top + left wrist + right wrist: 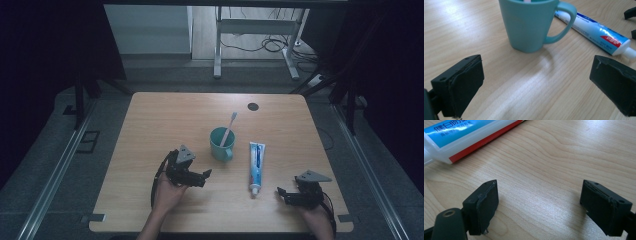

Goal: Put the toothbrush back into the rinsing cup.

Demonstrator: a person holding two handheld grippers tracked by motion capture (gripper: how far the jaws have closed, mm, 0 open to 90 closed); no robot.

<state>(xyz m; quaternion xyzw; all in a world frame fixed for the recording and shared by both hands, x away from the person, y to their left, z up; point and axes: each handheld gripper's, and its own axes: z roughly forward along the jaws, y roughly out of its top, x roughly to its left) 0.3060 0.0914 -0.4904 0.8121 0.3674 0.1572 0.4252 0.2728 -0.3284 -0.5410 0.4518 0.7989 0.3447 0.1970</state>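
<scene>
A teal mug (pixel 221 144) stands mid-table with a white toothbrush (pixel 229 127) leaning in it. Right of it lies a blue and white toothpaste tube (pixel 256 167), cap toward the person. My left gripper (pixel 204 176) is open, low over the wood just left of and nearer than the mug, pointing at it; the mug (pixel 530 23) stands a short way beyond its wide-apart jaws, with the tube (pixel 599 32) behind. My right gripper (pixel 281 195) is open near the front right corner, its jaws over bare wood, the tube's (pixel 466 135) cap end ahead and left.
The wooden table (pixel 165 120) has a dark round grommet (pixel 253 106) near its far edge. Beyond it stand a desk frame's legs (pixel 217 47) and floor cables (pixel 272 45). Dark curtains flank both sides.
</scene>
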